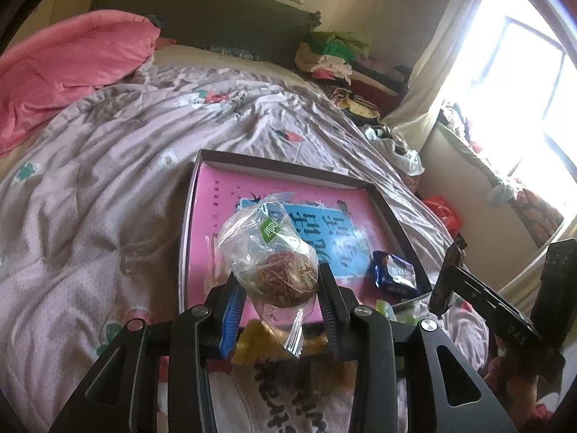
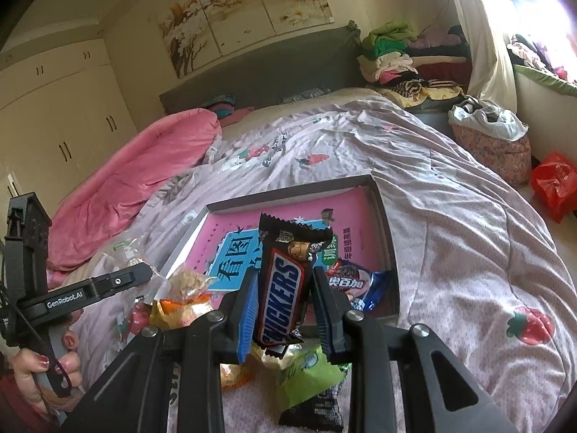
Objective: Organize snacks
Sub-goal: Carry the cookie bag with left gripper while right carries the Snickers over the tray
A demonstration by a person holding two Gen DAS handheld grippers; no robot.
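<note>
Two grippers are loaded at once, and both hang over the near end of the shallow cardboard box point(image 1: 393, 213) that lies on the bed quilt point(image 1: 90, 187). The left gripper point(image 1: 279, 290) is clamped on a clear-wrapped round pastry point(image 1: 285, 278), its pads biting the crinkly film at the ball's sides while the top of the bag flops forward over the pink book point(image 1: 230, 195) lining the box. The right gripper point(image 2: 285, 299) is clenched on a Snickers bar point(image 2: 281, 292), held upright by its lower half.

Already inside, at the box's near right corner, lies a blue-wrapped snack point(image 1: 395, 276); more loose snacks sit on the quilt below the grippers, among them a green packet point(image 2: 306, 371) and an orange-wrapped one point(image 2: 173, 306).

What could go wrong? That pastry grip looks soft: slippery film around a round filling could slide out before it clears the box wall and drop onto the quilt. The Snickers, tall above the pads, could pivot on release and land across the rim. With both grippers crowding the same end, they could knock each other, or land on the blue snack.
</note>
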